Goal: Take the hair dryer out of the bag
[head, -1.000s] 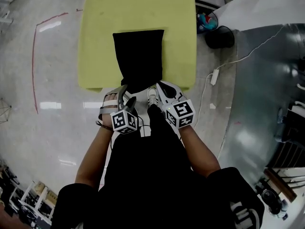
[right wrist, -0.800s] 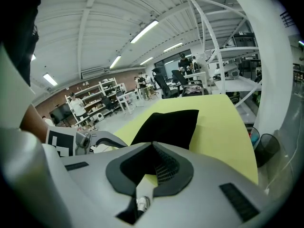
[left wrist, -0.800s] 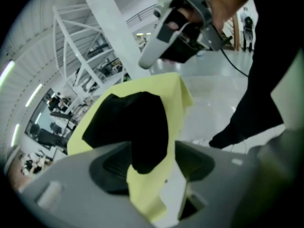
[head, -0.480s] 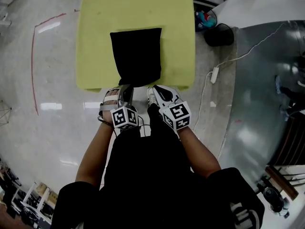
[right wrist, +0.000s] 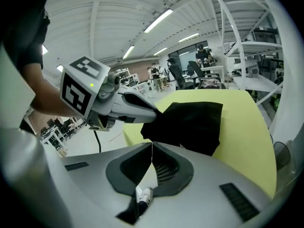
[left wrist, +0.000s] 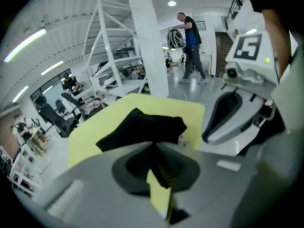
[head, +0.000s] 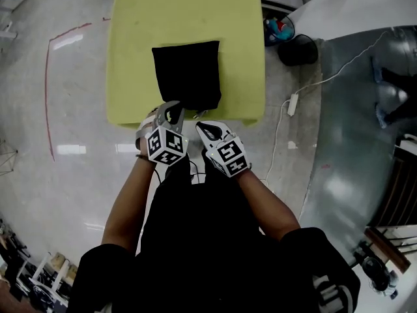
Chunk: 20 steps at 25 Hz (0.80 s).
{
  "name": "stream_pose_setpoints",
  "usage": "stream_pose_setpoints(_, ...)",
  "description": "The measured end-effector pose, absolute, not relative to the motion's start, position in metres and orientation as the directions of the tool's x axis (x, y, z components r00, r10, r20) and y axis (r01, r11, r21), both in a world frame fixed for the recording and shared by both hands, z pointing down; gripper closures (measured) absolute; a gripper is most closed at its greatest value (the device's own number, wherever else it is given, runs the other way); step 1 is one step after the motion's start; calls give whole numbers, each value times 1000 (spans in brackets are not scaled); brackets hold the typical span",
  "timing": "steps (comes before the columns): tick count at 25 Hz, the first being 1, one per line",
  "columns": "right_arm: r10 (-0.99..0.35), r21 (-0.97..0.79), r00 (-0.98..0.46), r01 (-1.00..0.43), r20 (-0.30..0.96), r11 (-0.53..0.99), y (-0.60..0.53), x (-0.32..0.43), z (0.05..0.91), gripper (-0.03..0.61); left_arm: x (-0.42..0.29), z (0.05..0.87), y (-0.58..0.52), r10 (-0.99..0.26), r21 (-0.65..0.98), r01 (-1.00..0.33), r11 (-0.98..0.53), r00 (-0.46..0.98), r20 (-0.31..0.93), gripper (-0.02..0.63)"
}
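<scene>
Black bag: soft matte cloth, roughly rectangular, limp and creased. It lay on the yellow-green tabletop, a padded-looking square with rounded corners, closer to the near edge. The hair dryer itself was not visible. Left gripper: jaws were closing, the bag's near-edge cloth pinched between them. Right gripper: jaws were pressed together, empty, just off the near edge.
</scene>
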State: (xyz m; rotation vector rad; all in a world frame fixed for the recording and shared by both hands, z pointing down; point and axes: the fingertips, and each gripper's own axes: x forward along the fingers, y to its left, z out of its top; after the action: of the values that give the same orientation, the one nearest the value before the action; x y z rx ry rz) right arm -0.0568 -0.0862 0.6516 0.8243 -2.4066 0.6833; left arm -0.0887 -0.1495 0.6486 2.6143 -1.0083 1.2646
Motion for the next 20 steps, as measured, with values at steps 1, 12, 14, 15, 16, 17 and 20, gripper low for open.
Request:
stream_pose_setpoints(1, -408, -289, -691, -660, 596, 694, -88, -61, 652, 571, -88, 646, -154, -532, -211, -587, -782, 451, 716, 591)
stream_pose_setpoints(12, -525, -175, -588, -752, 616, 636, -147, -76, 665, 571, -91, 619, -204, -532, -168, -597, -785, 509, 677, 592)
stream_pose_setpoints(14, -535, -163, -566, -767, 627, 620, -152, -76, 672, 571, -92, 614, -211, -534, -158, -603, -782, 518, 668, 592)
stream_pose_setpoints(15, -541, -155, -554, -775, 633, 613, -156, -76, 674, 571, -93, 612, -214, -535, -155, -605, -781, 521, 665, 592)
stream_pose_setpoints(16, -549, -144, -540, -784, 638, 604, -159, -75, 675, 571, -93, 610, -218, -536, -153, -605, -781, 524, 662, 592)
stream_pose_setpoints(17, -561, -132, -524, -795, 641, 592, -162, -74, 676, 571, -94, 609, -220, -535, -151, -605, -782, 527, 661, 592)
stream_pose_setpoints(20, -605, -101, -466, -837, 646, 538, -172, -67, 675, 571, -95, 608, -227, -527, -140, -600, -787, 538, 658, 592)
